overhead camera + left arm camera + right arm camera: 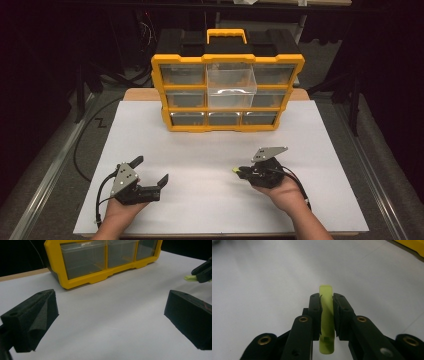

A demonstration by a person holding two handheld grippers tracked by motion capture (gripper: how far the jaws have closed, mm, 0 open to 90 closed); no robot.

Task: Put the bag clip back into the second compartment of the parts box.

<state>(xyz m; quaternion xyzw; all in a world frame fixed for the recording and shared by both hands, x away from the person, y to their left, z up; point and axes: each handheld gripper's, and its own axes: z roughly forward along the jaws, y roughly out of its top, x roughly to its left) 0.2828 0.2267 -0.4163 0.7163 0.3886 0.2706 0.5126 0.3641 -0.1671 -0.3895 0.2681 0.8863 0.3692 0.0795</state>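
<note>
Two grippers sit low over the white counter [215,200]. Right gripper [327,302] is clamped on a thin yellow-green plastic strip [326,315], smooth and flat, its long axis running along the jaws with the tip poking out in front. Left gripper [150,172] has jaws spread wide, holding nothing. Yellow drawer cabinet [227,60] stands well ahead at the far edge; one clear middle drawer [231,82] is pulled out, lying nearer the right gripper.

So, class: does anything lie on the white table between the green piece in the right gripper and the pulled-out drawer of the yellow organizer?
Nothing visible does: bare white table separates the right gripper, shut on the green piece, from the pulled-out drawer.
</note>
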